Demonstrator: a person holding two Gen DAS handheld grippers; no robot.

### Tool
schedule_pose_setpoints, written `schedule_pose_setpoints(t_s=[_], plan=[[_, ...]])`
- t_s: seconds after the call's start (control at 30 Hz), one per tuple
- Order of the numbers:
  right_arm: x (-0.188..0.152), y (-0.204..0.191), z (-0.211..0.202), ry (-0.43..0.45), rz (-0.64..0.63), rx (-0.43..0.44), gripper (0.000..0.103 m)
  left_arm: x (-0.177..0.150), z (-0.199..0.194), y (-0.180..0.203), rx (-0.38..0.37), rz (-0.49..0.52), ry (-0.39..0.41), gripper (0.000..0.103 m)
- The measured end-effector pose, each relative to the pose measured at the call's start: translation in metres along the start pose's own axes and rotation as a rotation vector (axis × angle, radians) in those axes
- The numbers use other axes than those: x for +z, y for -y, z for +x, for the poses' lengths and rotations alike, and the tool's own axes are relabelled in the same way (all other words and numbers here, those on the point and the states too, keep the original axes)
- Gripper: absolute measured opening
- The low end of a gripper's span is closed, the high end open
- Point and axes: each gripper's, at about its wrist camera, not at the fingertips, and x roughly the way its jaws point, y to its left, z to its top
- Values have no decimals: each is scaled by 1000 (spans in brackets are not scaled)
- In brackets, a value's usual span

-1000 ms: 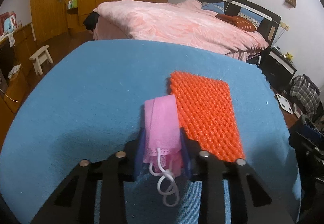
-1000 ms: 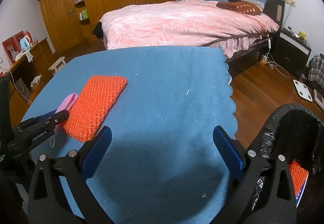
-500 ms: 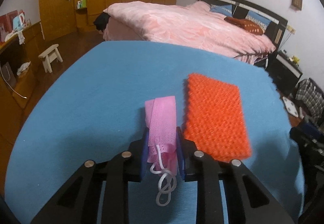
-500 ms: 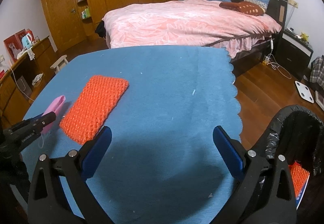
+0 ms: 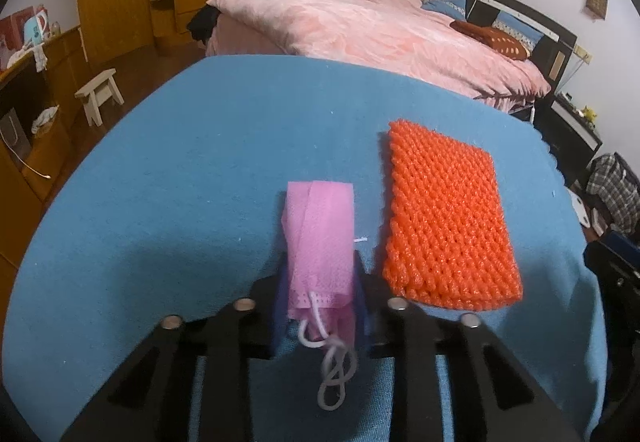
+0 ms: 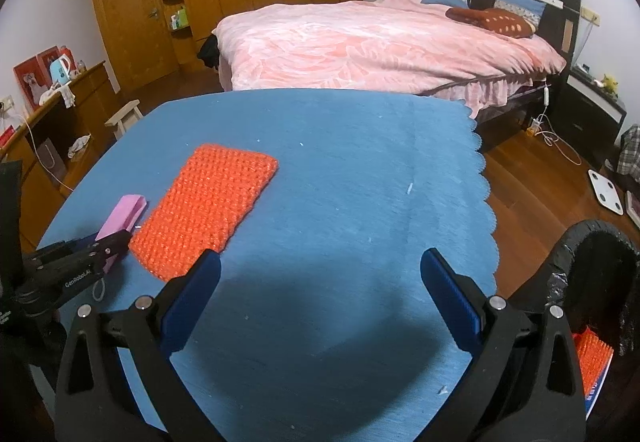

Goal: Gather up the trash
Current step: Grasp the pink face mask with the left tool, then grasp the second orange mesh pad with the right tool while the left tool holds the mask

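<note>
pink mask [image 5: 320, 238]: thin dimpled fabric | orange pad [image 5: 444, 214]: bumpy, glossy | tablecloth [image 5: 200, 170]: matt blue felt

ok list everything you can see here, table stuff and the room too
face mask: one, pink with white ear loops, folded, on the tablecloth left of the foam net
foam net: one, orange, flat on the tablecloth
tablecloth: one, blue, scalloped edge, covers the table
trash bin: one, black liner, on the floor right of the table, something orange inside
bed: one, pink cover, behind the table
stool: one, pale wood, on the floor at left
scale: one, white, on the floor at right
left gripper: black, blue pads, shut on the face mask
right gripper: black, blue pads, open, nothing between its fingers
</note>
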Motion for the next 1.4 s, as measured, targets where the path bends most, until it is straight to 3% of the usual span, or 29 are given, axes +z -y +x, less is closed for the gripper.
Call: schedule_pose_setpoints(t_s=[0.3, 0.7, 1.0, 1.07, 1.2, 1.27, 1.4], plan=[[10, -30, 16, -14, -10, 36, 97, 2, -18, -15, 39, 3, 64, 20], [11, -68, 48, -70, -41, 39, 96, 2, -19, -34, 60, 2, 74, 20], [3, -78, 58, -123, -43, 86, 67, 0, -20, -32, 45, 12, 73, 20], [2, -80, 57, -130, -39, 116, 52, -1, -20, -33, 42, 11, 75, 20], [4, -84, 52, -142, -56, 146, 34, -1, -23, -33, 38, 9, 80, 20], [6, -85, 49, -140, -60, 155, 18, -2, -25, -32, 34, 10, 81, 20], [10, -80, 37, -127, -49, 179, 14, -2, -32, -26, 30, 17, 87, 20]])
